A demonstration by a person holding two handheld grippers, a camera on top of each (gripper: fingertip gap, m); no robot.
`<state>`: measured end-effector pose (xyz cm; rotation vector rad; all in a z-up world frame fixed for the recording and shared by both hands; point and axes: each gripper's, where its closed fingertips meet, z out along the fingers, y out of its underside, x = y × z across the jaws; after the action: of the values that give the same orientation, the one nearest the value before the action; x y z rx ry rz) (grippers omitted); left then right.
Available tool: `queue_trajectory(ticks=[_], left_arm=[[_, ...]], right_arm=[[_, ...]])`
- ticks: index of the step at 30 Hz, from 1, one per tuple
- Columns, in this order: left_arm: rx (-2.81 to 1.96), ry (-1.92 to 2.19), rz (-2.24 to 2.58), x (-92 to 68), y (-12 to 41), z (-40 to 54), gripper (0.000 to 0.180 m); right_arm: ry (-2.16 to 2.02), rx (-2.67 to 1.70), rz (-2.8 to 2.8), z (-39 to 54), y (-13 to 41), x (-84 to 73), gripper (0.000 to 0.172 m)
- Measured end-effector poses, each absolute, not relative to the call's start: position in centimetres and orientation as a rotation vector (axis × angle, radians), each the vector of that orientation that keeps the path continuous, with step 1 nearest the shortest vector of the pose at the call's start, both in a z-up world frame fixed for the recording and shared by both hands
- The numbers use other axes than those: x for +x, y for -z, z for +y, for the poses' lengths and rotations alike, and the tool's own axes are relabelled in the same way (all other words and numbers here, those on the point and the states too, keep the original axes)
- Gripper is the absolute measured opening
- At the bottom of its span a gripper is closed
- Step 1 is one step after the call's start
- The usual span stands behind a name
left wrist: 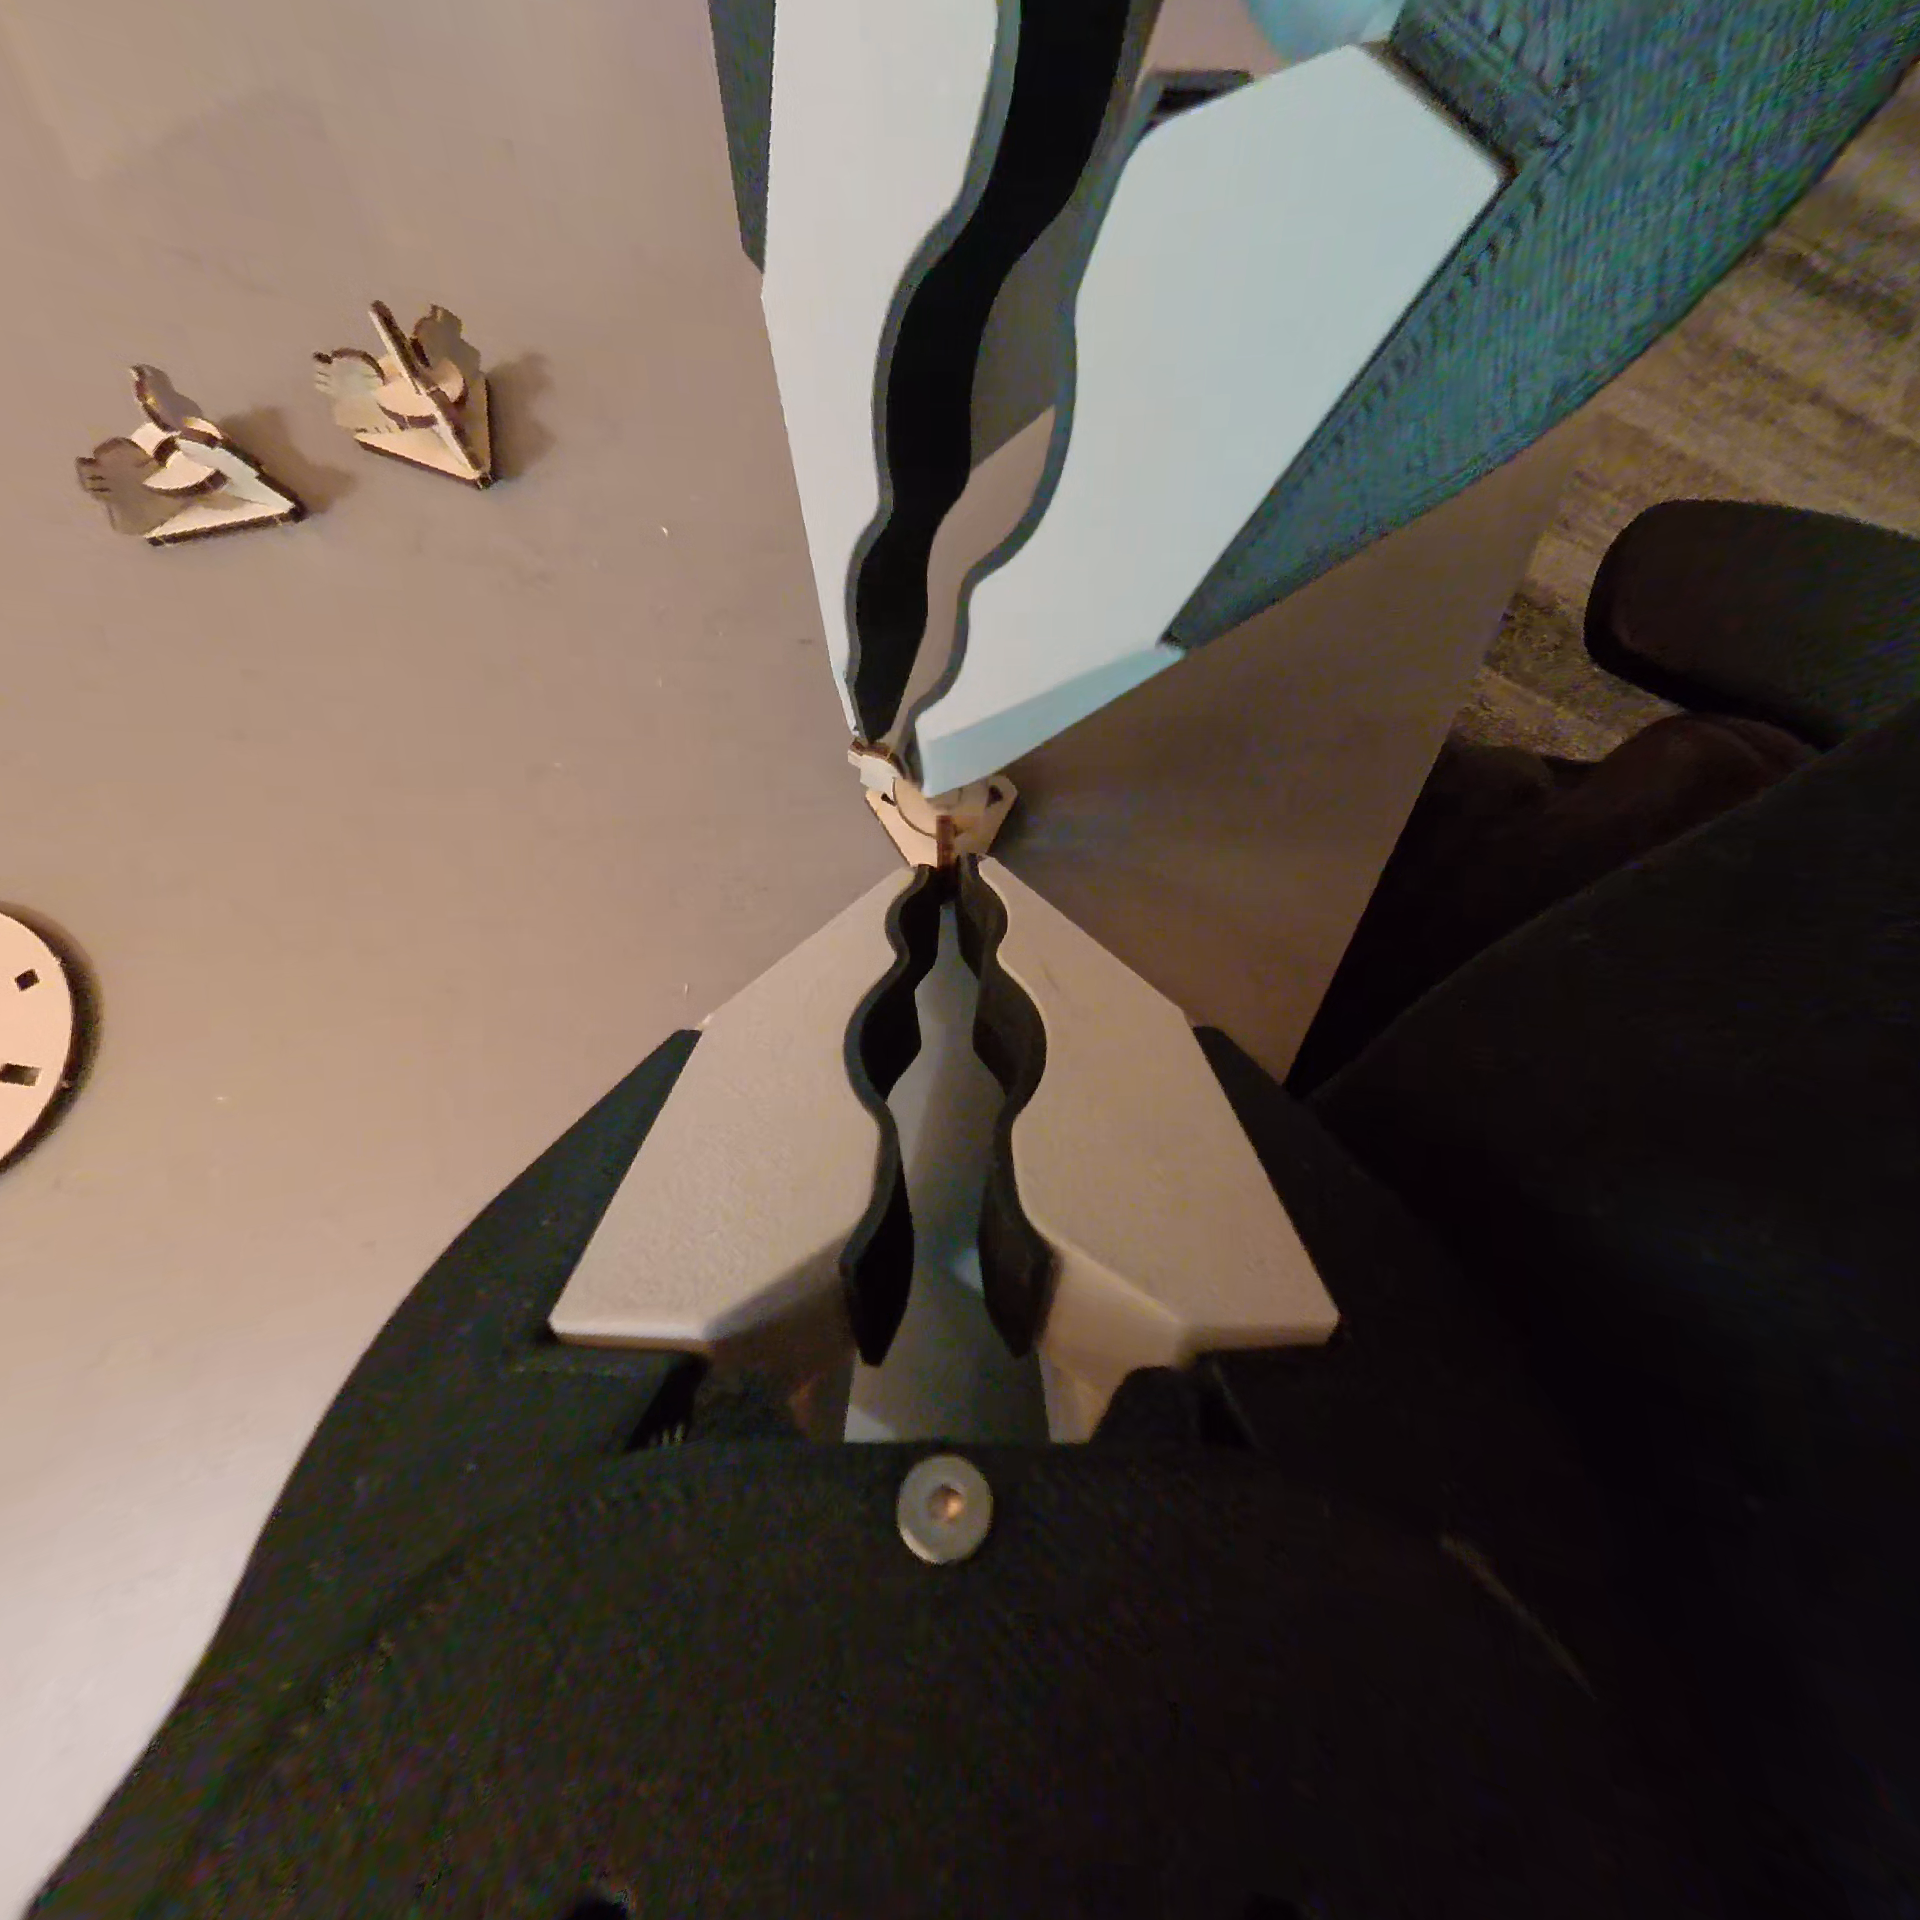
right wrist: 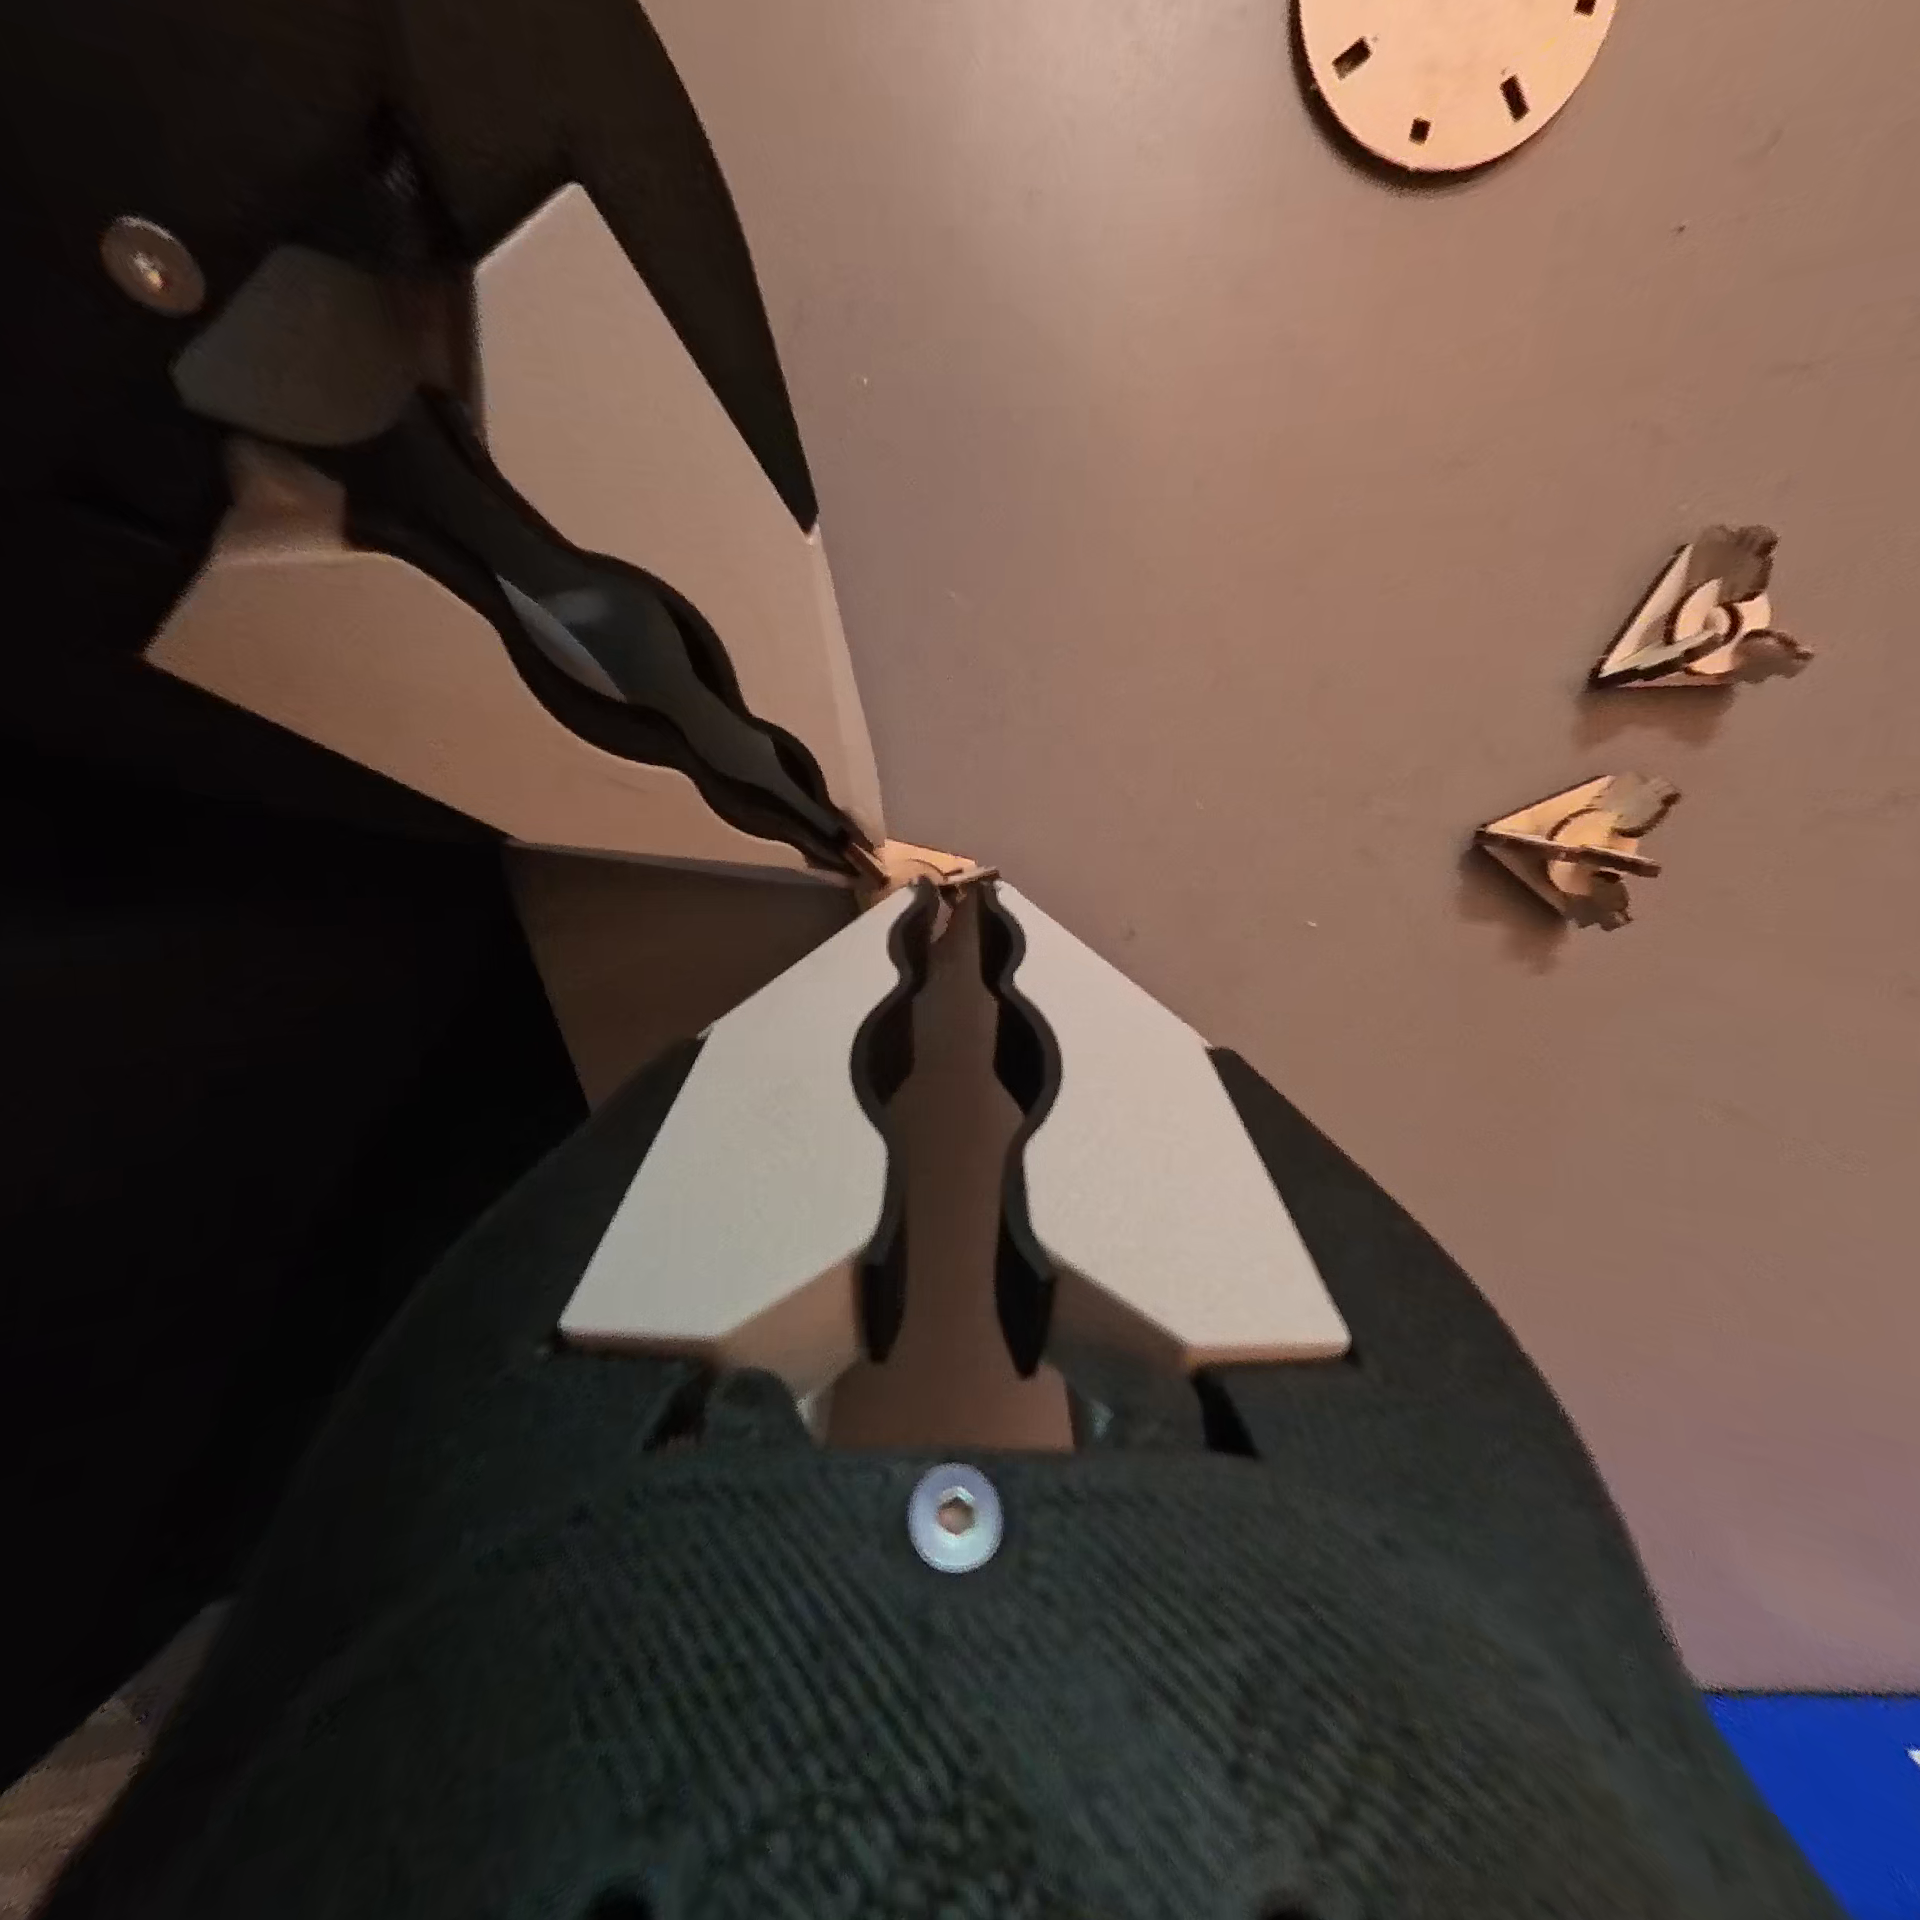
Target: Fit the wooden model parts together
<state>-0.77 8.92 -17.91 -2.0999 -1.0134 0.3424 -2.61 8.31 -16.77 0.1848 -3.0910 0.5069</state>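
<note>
Left wrist view has the left gripper [left wrist: 940, 868] with its jaws nearly shut, the tips pinching a thin upright edge of a small wooden piece [left wrist: 935, 816] held just above the worktop [left wrist: 468, 727]. From above, the right gripper [left wrist: 883, 750] reaches down to the same piece, its jaws drawn almost together at the tips on a tab at the piece's far left end. Right wrist view shows that gripper [right wrist: 951, 896] from its own side: the tips stand only a sliver apart around the flat edge of the piece [right wrist: 920, 864], though whether both pads [right wrist: 914, 914] press on it is hard to tell there, while the left gripper [right wrist: 836, 847] comes in from the upper left, its dark pads closed on the other end. So the piece hangs between the two grippers, near the worktop's edge. On the grey-brown worktop, well apart from them, sit two assembled wooden wedges [left wrist: 416, 400] [left wrist: 182, 473] side by side, and farther off a round wooden disc [right wrist: 1449, 78] with small slots. Beyond the worktop's edge lie a dark chair [left wrist: 1714, 831] and speckled floor [left wrist: 1766, 312]; a blue patch [right wrist: 1808, 1808] shows at a low corner.
</note>
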Motion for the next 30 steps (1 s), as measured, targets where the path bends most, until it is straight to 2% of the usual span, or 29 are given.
queue_trajectory(ticks=[4,16,30], left_arm=[[-2.096,-0.333,-1.016,-0.8,17.9,8.9,0.004],[-2.088,-0.314,-1.021,-0.8,17.9,8.9,0.004],[-2.068,-0.27,-1.033,-0.8,17.9,8.9,0.004]], right_arm=[[-0.529,0.214,-3.09,8.3,16.3,-2.5,0.016],[-0.601,0.252,-3.302,7.6,16.1,-3.1,0.021],[-0.383,0.349,-3.539,8.1,16.9,-2.7,0.009]])
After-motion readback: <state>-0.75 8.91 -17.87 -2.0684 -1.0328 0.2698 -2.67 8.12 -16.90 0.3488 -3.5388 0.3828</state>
